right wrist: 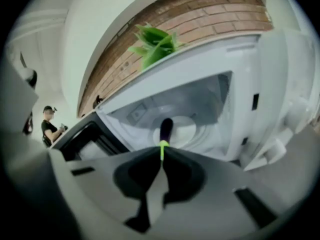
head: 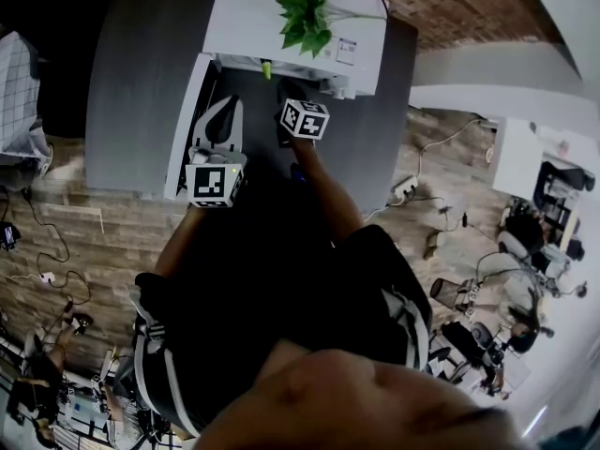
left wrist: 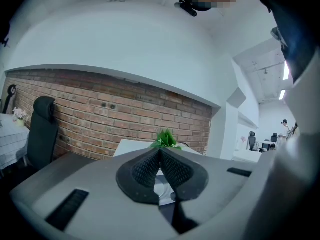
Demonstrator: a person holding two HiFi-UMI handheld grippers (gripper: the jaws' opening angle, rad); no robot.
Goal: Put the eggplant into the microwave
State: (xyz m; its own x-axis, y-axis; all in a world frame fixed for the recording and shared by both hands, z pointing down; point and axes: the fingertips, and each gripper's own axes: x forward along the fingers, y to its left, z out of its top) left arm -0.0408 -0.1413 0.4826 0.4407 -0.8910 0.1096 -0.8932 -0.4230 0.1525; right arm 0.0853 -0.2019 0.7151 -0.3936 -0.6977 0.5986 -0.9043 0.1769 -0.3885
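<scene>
The right gripper point(right wrist: 161, 153) pinched the eggplant point(right wrist: 166, 128) by its thin stem before the open microwave point(right wrist: 200, 101). So slight a hold might slip. The left gripper point(left wrist: 160, 151) had its jaws closed, empty.

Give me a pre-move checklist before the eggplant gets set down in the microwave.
1. The microwave door is open: ok.
2. The right gripper is shut on the green stem of the eggplant: ok.
3. The turntable shows nothing else on it: ok, as far as it is visible.
4. The eggplant points into the cavity: ok.
5. The eggplant rests on the turntable: cannot tell.
6. The left gripper is shut with nothing between its jaws: ok.
</scene>
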